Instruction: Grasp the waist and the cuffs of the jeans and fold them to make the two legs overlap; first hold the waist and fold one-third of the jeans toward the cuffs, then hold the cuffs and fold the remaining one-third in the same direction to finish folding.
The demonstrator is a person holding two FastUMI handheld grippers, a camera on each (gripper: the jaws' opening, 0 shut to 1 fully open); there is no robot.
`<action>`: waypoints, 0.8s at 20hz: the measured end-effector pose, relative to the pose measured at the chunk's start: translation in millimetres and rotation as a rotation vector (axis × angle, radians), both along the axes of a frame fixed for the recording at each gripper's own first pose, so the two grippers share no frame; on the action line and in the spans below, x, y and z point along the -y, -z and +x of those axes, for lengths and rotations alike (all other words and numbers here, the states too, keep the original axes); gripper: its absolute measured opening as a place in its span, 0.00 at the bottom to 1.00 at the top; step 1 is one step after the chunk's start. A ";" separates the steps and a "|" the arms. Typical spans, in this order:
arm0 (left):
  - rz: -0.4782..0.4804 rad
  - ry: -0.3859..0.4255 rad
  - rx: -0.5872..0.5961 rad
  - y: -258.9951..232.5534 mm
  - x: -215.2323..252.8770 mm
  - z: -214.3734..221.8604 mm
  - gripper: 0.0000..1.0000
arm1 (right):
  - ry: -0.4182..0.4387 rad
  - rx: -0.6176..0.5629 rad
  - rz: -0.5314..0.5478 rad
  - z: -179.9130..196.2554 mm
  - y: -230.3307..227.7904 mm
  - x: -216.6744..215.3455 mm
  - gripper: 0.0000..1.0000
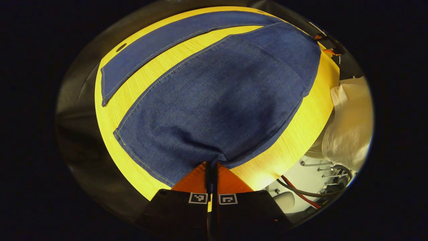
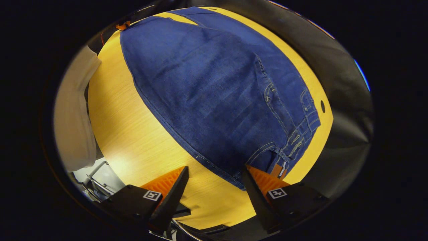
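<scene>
Blue jeans (image 1: 217,97) lie flat on a yellow wooden table (image 1: 133,167), the two legs apart. The far leg (image 1: 160,47) stretches along the table's back. In the left gripper view, my left gripper (image 1: 212,164) is shut on the cuff of the near leg, and the cloth bunches at its fingertips. In the right gripper view, the waist of the jeans (image 2: 294,140), with belt loops and a pocket, lies close ahead. My right gripper (image 2: 214,171) stands open at the waist's near corner; one finger (image 2: 250,182) touches the denim, the other (image 2: 179,182) is over bare table.
A person's white sleeve (image 1: 351,124) is beside the table's edge, also seen in the right gripper view (image 2: 73,113). Cables and metal parts (image 1: 311,190) lie below the table's edge. A small dark hole (image 2: 322,106) sits in the tabletop beyond the waist.
</scene>
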State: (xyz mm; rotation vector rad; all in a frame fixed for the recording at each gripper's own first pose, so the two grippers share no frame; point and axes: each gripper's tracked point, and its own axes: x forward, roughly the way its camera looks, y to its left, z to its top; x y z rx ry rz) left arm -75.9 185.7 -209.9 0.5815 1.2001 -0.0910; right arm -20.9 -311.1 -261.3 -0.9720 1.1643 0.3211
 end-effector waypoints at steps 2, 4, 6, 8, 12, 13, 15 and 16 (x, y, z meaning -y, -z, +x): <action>0.000 -0.001 -0.008 0.5 0.2 0.4 0.00 | 0.005 -0.041 0.029 -1.4 2.3 -1.4 0.98; 0.002 -0.006 -0.015 1.0 -0.2 0.6 0.00 | 0.020 -0.100 0.060 -3.6 8.5 -2.3 0.97; 0.004 -0.010 -0.015 0.7 -0.1 1.6 0.00 | 0.036 -0.144 0.060 -3.7 11.6 -1.7 0.95; -0.003 -0.028 -0.019 1.3 -0.7 1.8 0.00 | 0.038 -0.160 0.041 -2.9 11.3 -2.0 0.94; 0.003 -0.029 -0.028 1.4 -0.9 2.9 0.00 | 0.065 -0.158 0.036 -2.0 9.9 -0.9 0.92; 0.009 -0.023 -0.022 1.2 -1.0 2.6 0.00 | 0.070 -0.156 0.035 -1.4 11.3 -0.7 0.84; 0.018 -0.031 -0.006 1.8 -1.2 2.7 0.00 | 0.080 -0.142 0.026 5.8 7.6 1.9 0.75; 0.015 -0.044 0.001 1.8 -1.1 2.9 0.00 | 0.072 -0.134 0.022 11.1 7.4 3.6 0.59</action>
